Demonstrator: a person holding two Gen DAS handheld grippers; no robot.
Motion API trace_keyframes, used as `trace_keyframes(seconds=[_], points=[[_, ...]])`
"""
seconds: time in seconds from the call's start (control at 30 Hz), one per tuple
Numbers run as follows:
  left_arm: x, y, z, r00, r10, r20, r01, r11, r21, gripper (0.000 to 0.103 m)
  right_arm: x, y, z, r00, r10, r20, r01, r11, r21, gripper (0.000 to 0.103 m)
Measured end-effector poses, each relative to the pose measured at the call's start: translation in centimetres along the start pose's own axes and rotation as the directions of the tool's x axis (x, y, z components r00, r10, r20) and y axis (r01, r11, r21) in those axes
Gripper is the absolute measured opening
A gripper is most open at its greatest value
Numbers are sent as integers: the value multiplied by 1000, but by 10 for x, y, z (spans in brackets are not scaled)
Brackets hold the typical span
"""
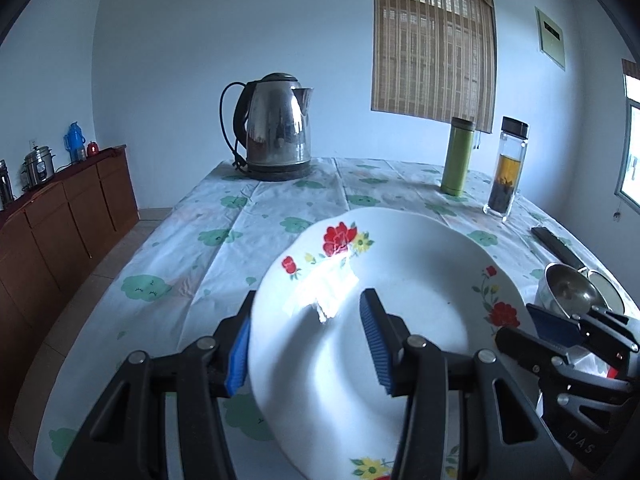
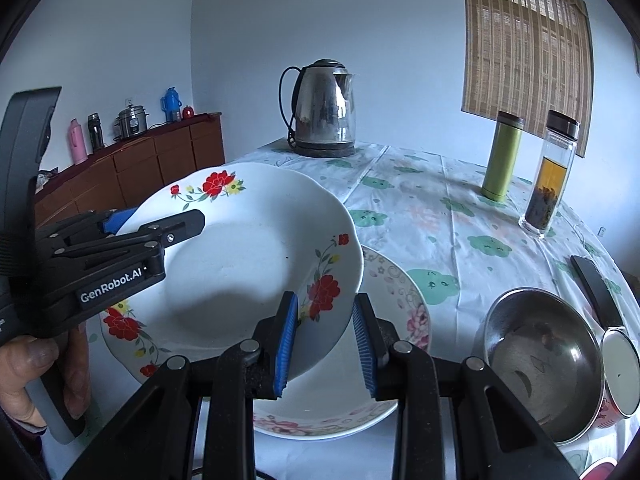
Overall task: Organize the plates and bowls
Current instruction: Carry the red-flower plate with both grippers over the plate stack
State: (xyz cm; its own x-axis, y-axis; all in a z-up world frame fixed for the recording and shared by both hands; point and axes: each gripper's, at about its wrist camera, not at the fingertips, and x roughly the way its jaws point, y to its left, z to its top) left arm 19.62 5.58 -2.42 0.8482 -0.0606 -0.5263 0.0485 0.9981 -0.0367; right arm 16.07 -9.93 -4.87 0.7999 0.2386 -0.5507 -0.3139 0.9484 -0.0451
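The left gripper (image 2: 160, 224) clamps the left rim of the red-flowered white plate (image 2: 240, 264), held tilted above a pink-patterned plate (image 2: 404, 304) on the table (image 2: 440, 216). The right gripper (image 2: 326, 344) straddles its right rim, fingers apart; a steel bowl (image 2: 540, 360) sits right.

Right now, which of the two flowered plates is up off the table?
The white plate with red flowers: both grippers straddle its rim and it sits tilted in the air. The other plate with pink flowers lies flat on the tablecloth beneath it.
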Motion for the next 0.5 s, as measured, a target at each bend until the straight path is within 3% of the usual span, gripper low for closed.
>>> trace_keyframes(seconds=[0.5], points=[[9, -33, 9, 999, -40, -13, 40, 999, 12, 48, 3, -32, -1, 998, -60, -21, 61, 997, 55, 31]])
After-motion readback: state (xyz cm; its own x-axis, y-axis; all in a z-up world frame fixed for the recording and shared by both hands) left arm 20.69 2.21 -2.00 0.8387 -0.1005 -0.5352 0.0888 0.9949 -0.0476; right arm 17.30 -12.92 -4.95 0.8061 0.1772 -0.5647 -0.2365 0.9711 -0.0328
